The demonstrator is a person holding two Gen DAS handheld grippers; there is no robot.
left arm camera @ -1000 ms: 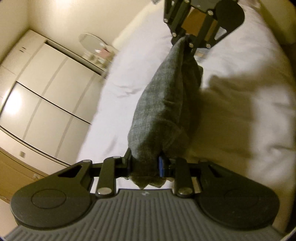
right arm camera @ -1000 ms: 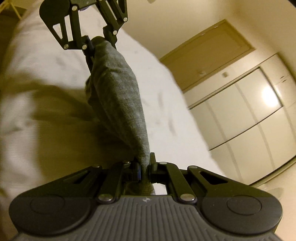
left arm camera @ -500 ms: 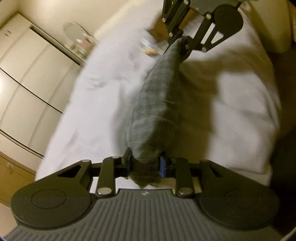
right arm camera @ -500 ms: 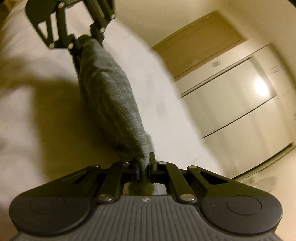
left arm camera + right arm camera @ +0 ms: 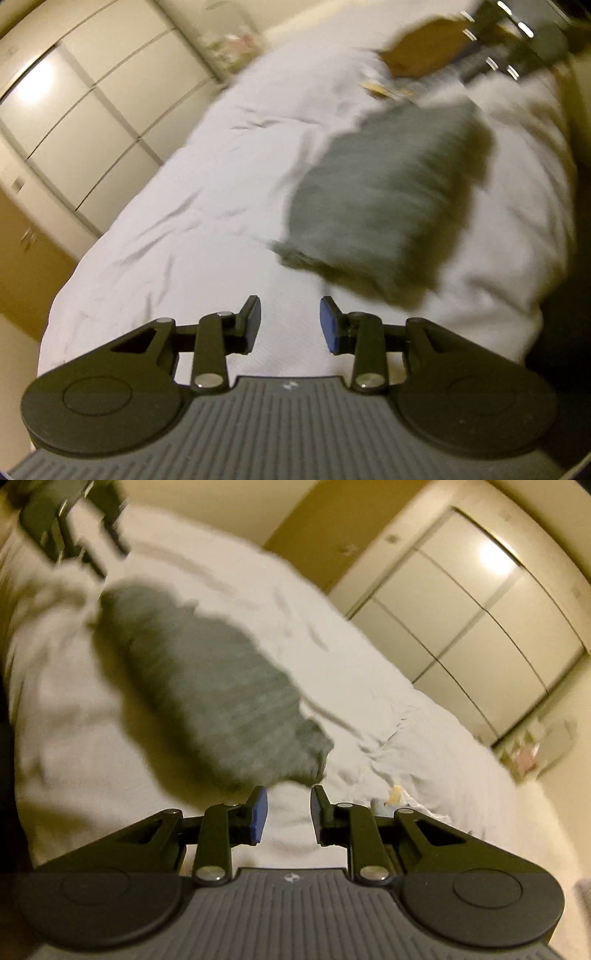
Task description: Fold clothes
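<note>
While both of my tools hang over the bed [image 5: 192,236], my left hand-held gripper [image 5: 290,321] has its fingers spread with nothing between them, and my right hand-held gripper [image 5: 286,814] is spread and bare too. Just ahead of each, the grey garment [image 5: 376,199] lies blurred on the white cover, nearer the bed's dark side edge. Open white bedding stretches beyond it. Farther off stand pale wardrobe doors [image 5: 480,620]. I can read no writing.

white bed [image 5: 192,236], grey garment [image 5: 376,192] on it
</note>
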